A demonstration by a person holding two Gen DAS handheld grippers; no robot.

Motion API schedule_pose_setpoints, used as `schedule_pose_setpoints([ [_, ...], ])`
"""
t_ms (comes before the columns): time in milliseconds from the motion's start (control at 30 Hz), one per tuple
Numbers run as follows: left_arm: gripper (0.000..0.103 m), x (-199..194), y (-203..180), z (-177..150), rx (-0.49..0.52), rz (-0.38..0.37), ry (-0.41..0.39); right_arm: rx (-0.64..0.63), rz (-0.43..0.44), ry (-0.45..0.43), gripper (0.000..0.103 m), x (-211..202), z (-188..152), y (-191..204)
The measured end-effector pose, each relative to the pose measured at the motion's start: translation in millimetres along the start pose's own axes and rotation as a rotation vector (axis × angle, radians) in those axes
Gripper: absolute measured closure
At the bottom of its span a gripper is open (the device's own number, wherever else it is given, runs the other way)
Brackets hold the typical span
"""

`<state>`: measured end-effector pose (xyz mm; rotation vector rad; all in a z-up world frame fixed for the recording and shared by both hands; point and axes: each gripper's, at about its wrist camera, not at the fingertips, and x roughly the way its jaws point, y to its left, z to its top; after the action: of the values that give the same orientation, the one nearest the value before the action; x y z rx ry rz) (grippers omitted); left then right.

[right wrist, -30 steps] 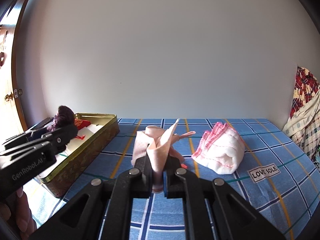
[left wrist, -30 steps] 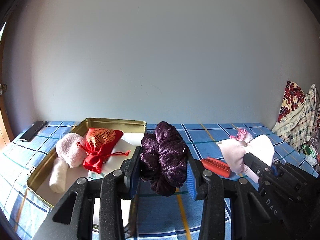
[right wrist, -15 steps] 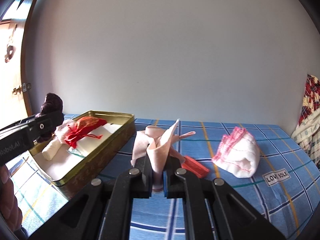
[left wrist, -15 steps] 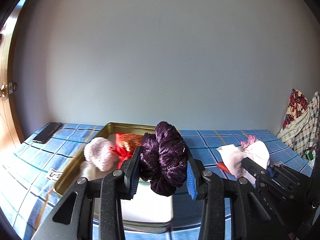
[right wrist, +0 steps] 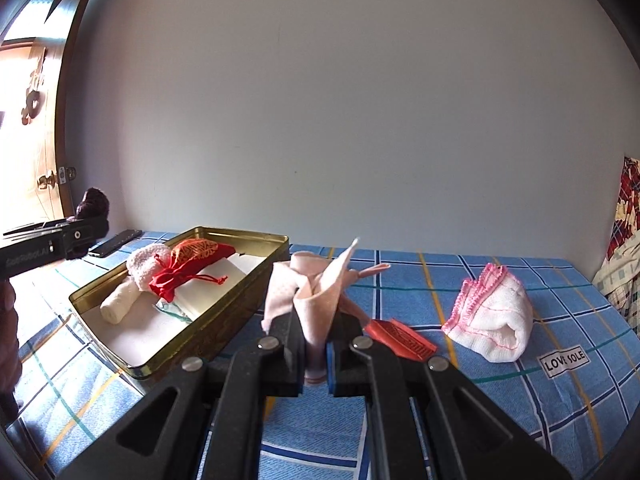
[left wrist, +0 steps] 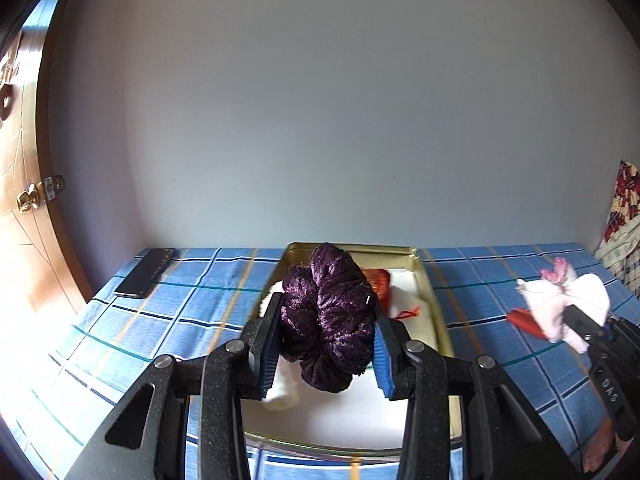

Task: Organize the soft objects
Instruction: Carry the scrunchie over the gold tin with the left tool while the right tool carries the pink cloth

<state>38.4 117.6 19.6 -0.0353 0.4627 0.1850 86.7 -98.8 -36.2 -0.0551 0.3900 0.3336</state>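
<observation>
Partway done, I judge: the gold tin (right wrist: 224, 312) already holds one red drawstring pouch (right wrist: 188, 266) and one rolled pale towel (right wrist: 132, 284). The left gripper (left wrist: 324, 344) clenches one purple scrunchie (left wrist: 328, 320) above the tin; the right gripper (right wrist: 316, 354) clamps one pink cloth (right wrist: 316, 300). One pink-edged towel (right wrist: 496, 320) and one red flat piece (right wrist: 400, 338) remain on the surface (right wrist: 520, 400)

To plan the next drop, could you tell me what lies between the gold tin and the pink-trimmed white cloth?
In the right wrist view, a flat red piece lies on the blue cloth between the gold tin and the pink-trimmed white cloth.
</observation>
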Motion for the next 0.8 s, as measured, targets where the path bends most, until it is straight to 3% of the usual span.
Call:
schedule_pose_setpoints([
  [100,0.062,4.6,14.3,4.1,0.004,0.019,0.032,0.000,0.005,-0.001,0.097,-0.1,-0.2,0.4],
  [367,0.062,32.1,30.6,5.4,-0.040,-0.038,0.182,0.000,0.009,-0.001,0.097,-0.1,-0.4,2.8],
  [800,0.062,52.3,37.0,-10.4,-0.038,-0.038,0.298,-0.001,0.015,0.005,0.097,2.6,-1.5,5.9],
])
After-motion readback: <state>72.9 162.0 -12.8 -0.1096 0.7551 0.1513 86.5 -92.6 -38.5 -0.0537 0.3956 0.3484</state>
